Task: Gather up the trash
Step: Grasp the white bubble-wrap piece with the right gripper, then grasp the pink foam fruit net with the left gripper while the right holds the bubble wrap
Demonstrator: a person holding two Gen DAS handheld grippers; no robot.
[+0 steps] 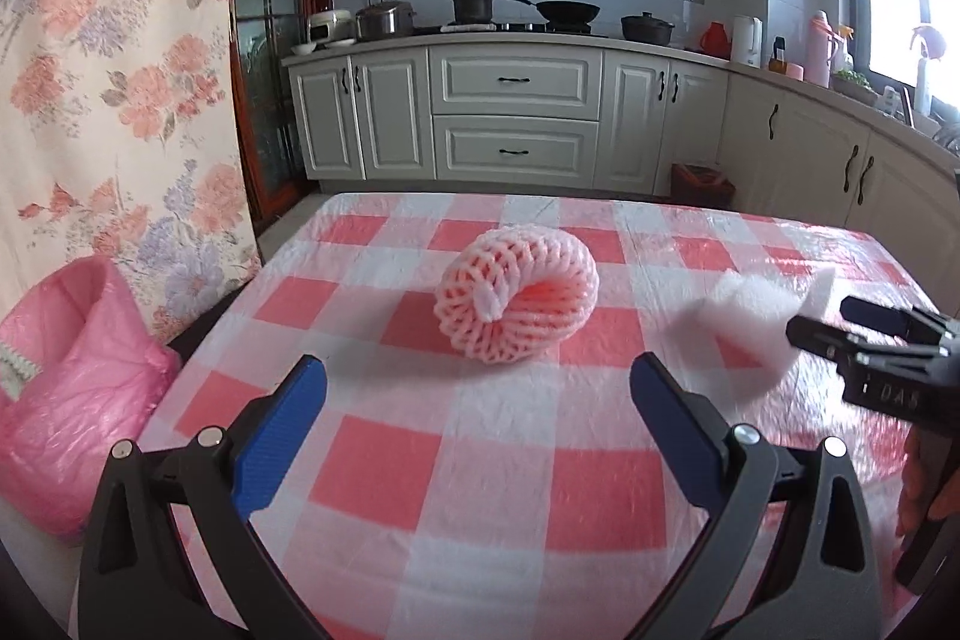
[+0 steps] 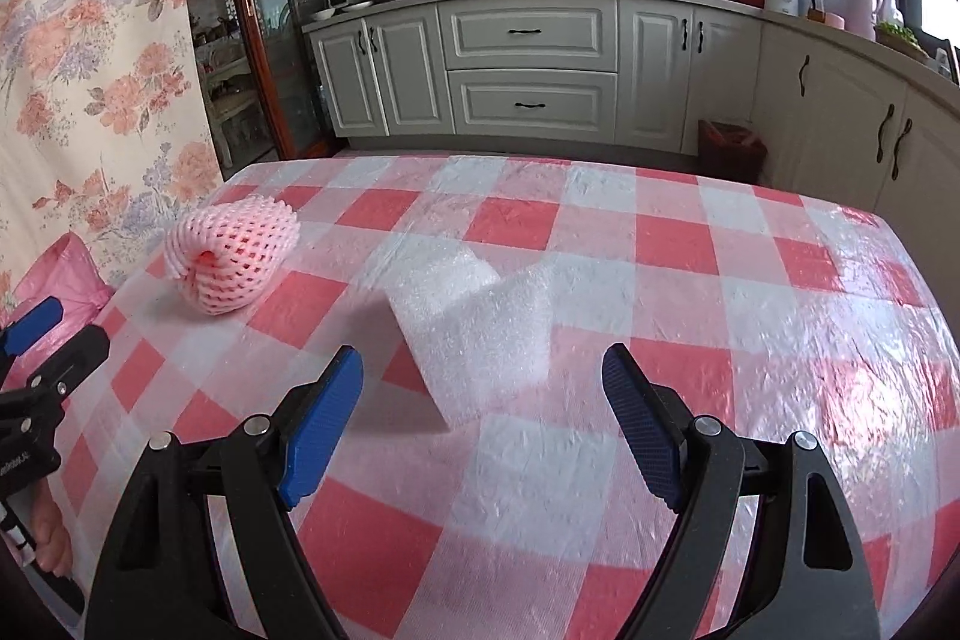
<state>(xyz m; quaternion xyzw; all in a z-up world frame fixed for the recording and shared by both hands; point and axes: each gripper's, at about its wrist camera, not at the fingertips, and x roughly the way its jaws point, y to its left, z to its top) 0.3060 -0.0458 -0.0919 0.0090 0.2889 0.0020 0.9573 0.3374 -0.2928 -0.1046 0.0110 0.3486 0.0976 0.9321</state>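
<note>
**Two open grippers facing two pieces of packing trash on the checked table**

Reading from left to right, we first meet the pink bag (image 1: 72, 400), which hangs open beside the table's left edge and which we take to be the trash receptacle. Next comes our left gripper (image 1: 480, 394), its blue pads spread wide with nothing between them. Directly ahead of it, in line with the gap, the pink foam fruit net (image 1: 516, 295) lies on the checked tablecloth (image 1: 420, 472), curled into a ring with its hollow turned toward the camera. It sits near but apart from the fingertips.

Further right lies the white foam sheet (image 2: 474, 316), flat on the cloth, its long axis running diagonally from upper left to lower right in the right wrist view. Our right gripper (image 2: 483, 388) also stands wide and empty, and the sheet's near corner lies just ahead of, or between, the fingertips. We cannot tell whether any pad touches it.

We judge that each hand is the nearer to its own item: left to net, right to sheet. The flat sheet offers little edge to pinch, so it is likely the harder pick.
</note>
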